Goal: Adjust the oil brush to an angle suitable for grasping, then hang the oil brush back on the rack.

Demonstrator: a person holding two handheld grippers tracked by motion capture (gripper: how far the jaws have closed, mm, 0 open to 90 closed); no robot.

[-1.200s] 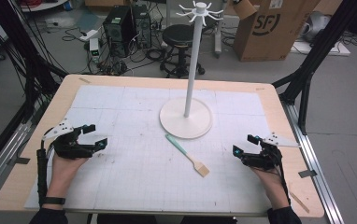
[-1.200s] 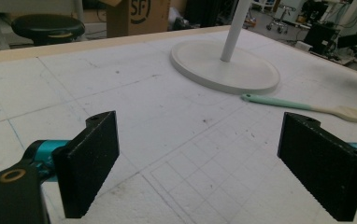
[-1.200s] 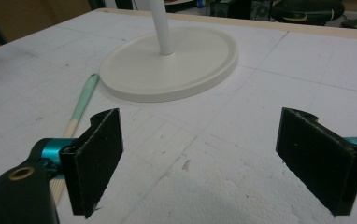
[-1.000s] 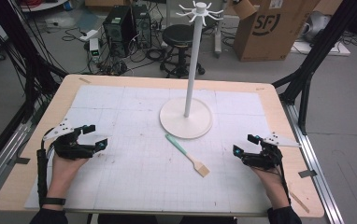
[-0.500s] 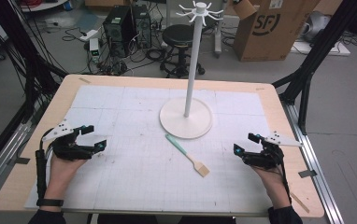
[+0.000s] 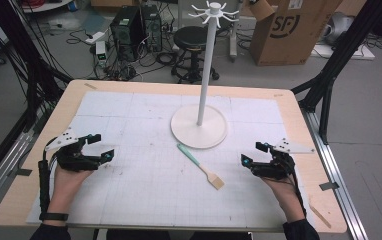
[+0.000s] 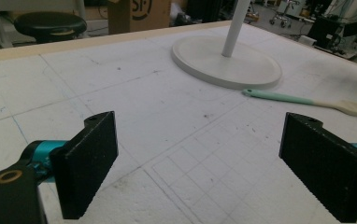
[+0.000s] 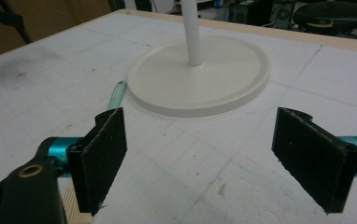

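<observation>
A: At eight o'clock on the table (image 6: 144, 90), your left gripper (image 6: 101, 146) rests with its flat, rough black jaws spread wide and nothing between them. Your right gripper (image 6: 254, 154) sits at four o'clock, jaws just as wide apart.

B: And the spatula?

A: The spatula (image 6: 200, 165) lies flat between your grippers, just below centre, well apart from both. It has a slim mint-green handle and a pale, wedge-shaped blade pointing toward five o'clock; the handle's end lies just beside the white stand (image 6: 199, 125).

B: Anything changed?

A: Barely. Your hands and the spatula sit where they were a second ago.

B: Obstacles?

A: The stand's smooth round base and thin pole rise at twelve o'clock from the spatula. The gridded white mat (image 6: 129, 200) around it lies bare.
</observation>
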